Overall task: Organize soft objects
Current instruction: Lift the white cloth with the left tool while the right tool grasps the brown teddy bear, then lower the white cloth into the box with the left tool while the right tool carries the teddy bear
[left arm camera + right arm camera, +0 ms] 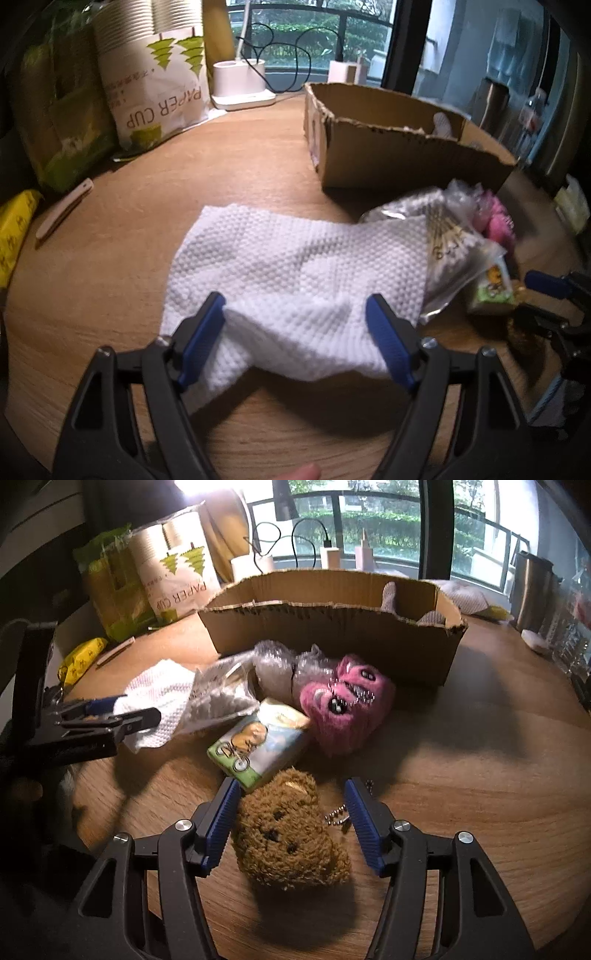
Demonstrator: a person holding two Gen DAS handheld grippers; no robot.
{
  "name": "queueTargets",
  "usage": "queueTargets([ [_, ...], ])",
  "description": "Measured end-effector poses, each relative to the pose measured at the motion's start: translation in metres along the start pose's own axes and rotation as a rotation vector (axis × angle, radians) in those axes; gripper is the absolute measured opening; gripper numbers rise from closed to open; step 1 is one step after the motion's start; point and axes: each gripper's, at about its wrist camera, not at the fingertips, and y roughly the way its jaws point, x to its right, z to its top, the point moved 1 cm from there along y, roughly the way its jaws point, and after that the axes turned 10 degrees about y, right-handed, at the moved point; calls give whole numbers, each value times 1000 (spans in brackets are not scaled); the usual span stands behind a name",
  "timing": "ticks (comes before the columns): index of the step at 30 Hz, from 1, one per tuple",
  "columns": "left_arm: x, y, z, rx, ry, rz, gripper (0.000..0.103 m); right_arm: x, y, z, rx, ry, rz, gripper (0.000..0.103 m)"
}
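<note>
A white textured cloth [295,258] lies on the wooden table [129,240]. My left gripper [295,306] is open, its blue pads on either side of the cloth's bunched near edge. My right gripper [290,794] is open around a brown plush bear [288,830], whose bead chain [338,816] trails to the right. Beyond the bear lie a small tissue pack [258,746], a pink furry plush [345,701] and a clear plastic bag [225,698]. An open cardboard box [332,627] stands behind them. The left gripper [110,716] and cloth [159,698] show in the right wrist view.
A paper cup bag [162,92], a green pack [62,122], a yellow packet [14,232] and a flat stick [62,210] sit at the left. A white stand with cables [240,85] is by the window. The box [399,144] holds grey soft items [388,594].
</note>
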Motion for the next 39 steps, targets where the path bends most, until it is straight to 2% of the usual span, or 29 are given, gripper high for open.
queueTargets([
  [5, 5, 4, 1, -23, 43, 47, 80, 2, 5, -3, -21, -4, -6, 63],
  [10, 5, 4, -1, -18, 50, 41, 78, 3, 2, -7, -14, -11, -11, 64],
  [11, 5, 3, -1, -17, 51, 39, 75, 5, 2, -8, -13, -7, -12, 64],
  [13, 4, 0, -2, -5, 56, 38, 61, 8, 1, -9, -12, -7, -16, 63],
  [15, 3, -3, -2, -1, 52, 40, 37, 8, 0, -11, -7, -12, -17, 57],
  [17, 2, -5, -3, -2, 48, 35, 24, 8, -1, -12, -5, -18, -13, 52],
  [20, -3, -10, -4, -2, 26, -3, 13, 5, -3, -12, 7, -34, -7, 45],
  [23, -5, -17, -3, 12, 3, -31, 13, 4, -5, -10, 16, -47, -5, 42],
  [34, -1, -64, 22, 128, -3, -36, 13, 12, -31, 14, 95, -41, 21, 41],
  [39, -1, -74, 37, 156, -8, -36, 13, 16, -41, 27, 130, -40, 26, 41],
])
